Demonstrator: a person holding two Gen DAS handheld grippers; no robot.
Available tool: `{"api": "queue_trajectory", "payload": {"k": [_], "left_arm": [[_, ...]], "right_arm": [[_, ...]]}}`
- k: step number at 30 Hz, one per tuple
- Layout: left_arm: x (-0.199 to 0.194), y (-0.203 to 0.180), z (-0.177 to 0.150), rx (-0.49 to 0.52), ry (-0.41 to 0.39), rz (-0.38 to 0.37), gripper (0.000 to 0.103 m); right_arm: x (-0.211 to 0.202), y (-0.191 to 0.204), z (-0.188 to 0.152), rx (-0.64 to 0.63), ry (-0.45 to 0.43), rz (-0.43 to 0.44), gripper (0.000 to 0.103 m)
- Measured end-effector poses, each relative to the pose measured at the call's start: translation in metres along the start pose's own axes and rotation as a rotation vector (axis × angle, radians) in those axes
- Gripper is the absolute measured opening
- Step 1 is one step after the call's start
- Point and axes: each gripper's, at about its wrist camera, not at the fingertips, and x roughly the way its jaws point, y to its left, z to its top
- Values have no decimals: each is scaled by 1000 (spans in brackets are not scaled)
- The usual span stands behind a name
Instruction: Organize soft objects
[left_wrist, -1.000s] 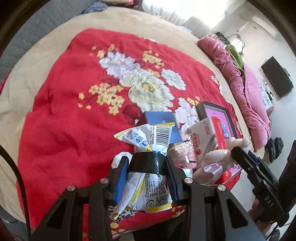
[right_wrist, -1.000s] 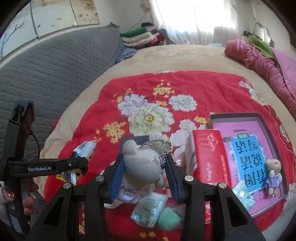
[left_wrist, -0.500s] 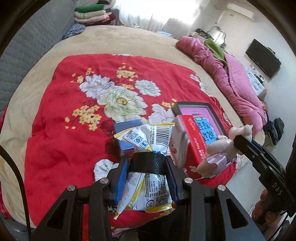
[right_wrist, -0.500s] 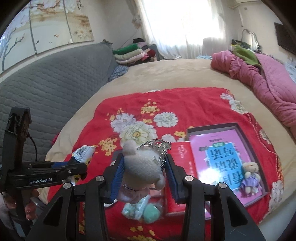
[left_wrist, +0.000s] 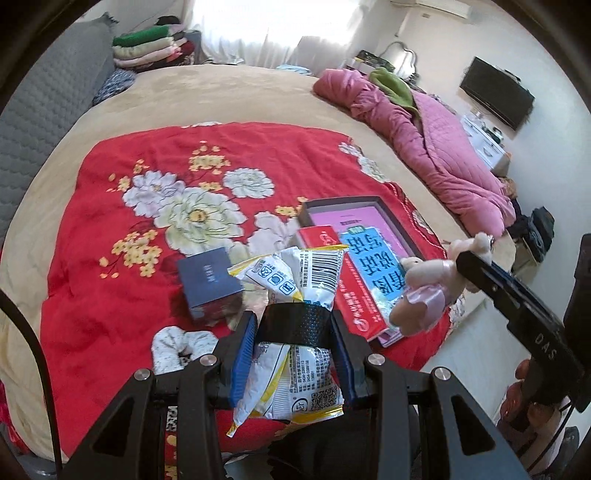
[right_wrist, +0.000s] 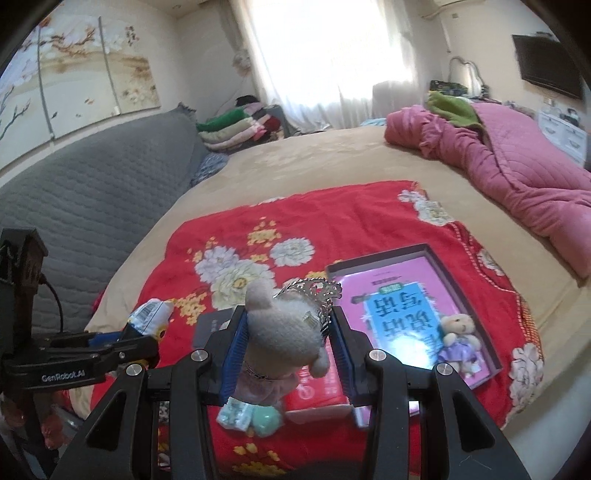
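My left gripper (left_wrist: 293, 322) is shut on a white and yellow snack packet (left_wrist: 295, 273) with a black band round its middle, held above the red flowered blanket (left_wrist: 110, 295). In the right wrist view, my right gripper (right_wrist: 288, 318) is shut on a beige plush bear (right_wrist: 280, 334), also off the bed. A silvery tiara (right_wrist: 314, 291) shows just past the bear's head. A second small bear in a purple dress (right_wrist: 458, 338) lies on the pink book in a dark box lid (right_wrist: 491, 350).
On the blanket lie a navy box (left_wrist: 208, 282), a red carton (right_wrist: 317, 391), a white scrunchie (left_wrist: 181, 347) and mint green packets (right_wrist: 251, 421). A pink quilt (left_wrist: 443, 147) lies at the right of the bed. Folded clothes (right_wrist: 236, 125) are stacked by the grey headboard.
Both grippers have risen and drawn back from the blanket, each still holding its object. More of the bed and room has come into view.
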Motion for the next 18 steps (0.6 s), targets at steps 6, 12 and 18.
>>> {"api": "queue_trajectory", "payload": {"k": [6, 12, 18], "left_arm": [[6, -29, 3, 45, 9, -15, 39], [16, -58, 10, 95, 18, -24, 39], [28, -90, 16, 153, 31, -44, 39]], "right_arm": [[-17, -25, 4, 32, -33, -68, 44], [-30, -52, 4, 62, -56, -130, 44], [-43, -81, 2, 109, -69, -177, 44]]}}
